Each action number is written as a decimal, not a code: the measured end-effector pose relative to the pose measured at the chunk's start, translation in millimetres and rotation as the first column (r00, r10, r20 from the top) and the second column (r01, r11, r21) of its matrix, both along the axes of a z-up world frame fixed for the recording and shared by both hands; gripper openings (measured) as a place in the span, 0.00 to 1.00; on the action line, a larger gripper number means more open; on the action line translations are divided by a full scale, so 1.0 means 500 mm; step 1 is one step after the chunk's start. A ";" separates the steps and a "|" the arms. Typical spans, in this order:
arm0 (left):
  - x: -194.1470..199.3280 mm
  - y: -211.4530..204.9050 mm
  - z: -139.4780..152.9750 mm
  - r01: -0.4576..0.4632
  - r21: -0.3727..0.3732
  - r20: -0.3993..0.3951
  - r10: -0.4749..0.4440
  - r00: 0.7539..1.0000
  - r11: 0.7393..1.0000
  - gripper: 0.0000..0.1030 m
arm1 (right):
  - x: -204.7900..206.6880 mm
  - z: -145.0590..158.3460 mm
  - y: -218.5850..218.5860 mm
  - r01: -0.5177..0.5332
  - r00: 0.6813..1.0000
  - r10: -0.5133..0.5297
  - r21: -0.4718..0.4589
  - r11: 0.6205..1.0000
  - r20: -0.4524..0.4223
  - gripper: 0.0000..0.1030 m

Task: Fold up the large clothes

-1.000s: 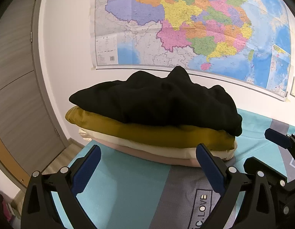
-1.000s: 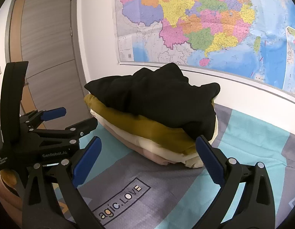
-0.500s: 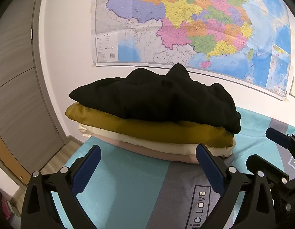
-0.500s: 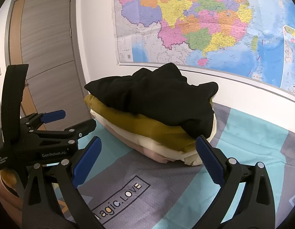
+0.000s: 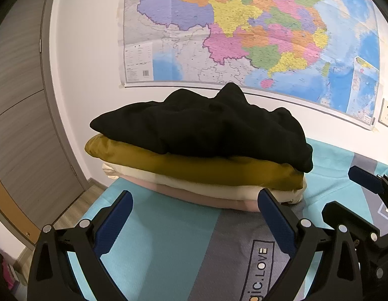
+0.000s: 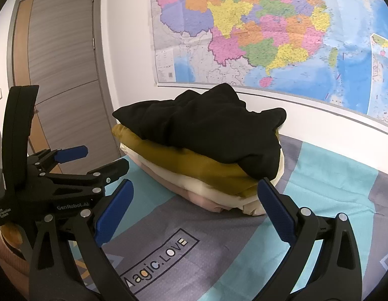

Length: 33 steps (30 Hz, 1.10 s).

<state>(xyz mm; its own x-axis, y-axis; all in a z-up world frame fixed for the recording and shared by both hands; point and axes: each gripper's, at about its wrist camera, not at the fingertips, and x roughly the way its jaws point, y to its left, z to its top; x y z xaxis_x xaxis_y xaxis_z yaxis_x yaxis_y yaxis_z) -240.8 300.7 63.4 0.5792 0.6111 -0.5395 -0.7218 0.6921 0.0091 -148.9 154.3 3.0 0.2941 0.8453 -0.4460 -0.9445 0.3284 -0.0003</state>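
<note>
A large coloured wall map (image 5: 244, 32) hangs on the white wall behind a bed covered by a teal and grey sheet (image 5: 168, 238) printed "Magic.LOVE". A grey wooden door (image 6: 63, 57) stands at the left. At the wall end of the sheet lies a stack of folded clothes: a black garment (image 5: 206, 130) on top, rumpled, over a mustard one (image 5: 206, 168), then a cream one (image 5: 194, 183) and a pink one (image 5: 206, 198) at the bottom. The left gripper (image 5: 194, 215) and right gripper (image 6: 194, 200) hover side by side just short of the stack, both with blue-padded fingers spread wide and holding nothing.
</note>
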 end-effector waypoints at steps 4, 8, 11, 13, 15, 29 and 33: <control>0.000 -0.001 0.000 0.001 -0.002 -0.001 -0.001 1.000 1.000 0.94 | -0.002 -0.002 -0.005 0.003 1.000 -0.003 0.000 1.000 0.000 0.95; -0.001 -0.004 0.000 0.003 -0.001 -0.002 -0.003 1.000 1.000 0.94 | -0.002 -0.003 -0.006 0.003 1.000 -0.003 -0.002 1.000 -0.002 0.95; 0.000 -0.006 0.001 0.004 -0.002 -0.001 -0.004 1.000 1.000 0.94 | -0.002 -0.003 -0.007 0.005 1.000 -0.005 -0.001 1.000 -0.003 0.95; -0.001 -0.009 0.000 0.006 -0.001 -0.002 -0.006 1.000 1.000 0.94 | -0.004 -0.003 -0.009 0.004 1.000 -0.004 0.000 1.000 -0.003 0.95; -0.001 -0.011 0.000 0.007 0.001 -0.002 -0.007 1.000 1.000 0.94 | -0.005 -0.004 -0.011 0.007 1.000 -0.007 -0.003 1.000 -0.005 0.95; 0.001 -0.012 -0.006 0.014 -0.008 -0.005 -0.014 1.000 1.000 0.94 | -0.007 -0.006 -0.015 0.007 1.000 -0.007 -0.007 1.000 -0.010 0.95; 0.002 -0.016 -0.007 0.013 -0.007 -0.007 -0.013 1.000 1.000 0.94 | -0.006 -0.006 -0.015 0.008 1.000 -0.008 -0.005 1.000 -0.013 0.95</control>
<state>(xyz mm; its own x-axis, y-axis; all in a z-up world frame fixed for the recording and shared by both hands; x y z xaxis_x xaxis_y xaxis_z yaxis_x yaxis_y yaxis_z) -239.8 292.6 59.9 0.5828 0.5999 -0.5482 -0.7129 0.7012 0.0094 -151.8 146.8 -0.1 0.2949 0.8408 -0.4539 -0.9419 0.3357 0.0100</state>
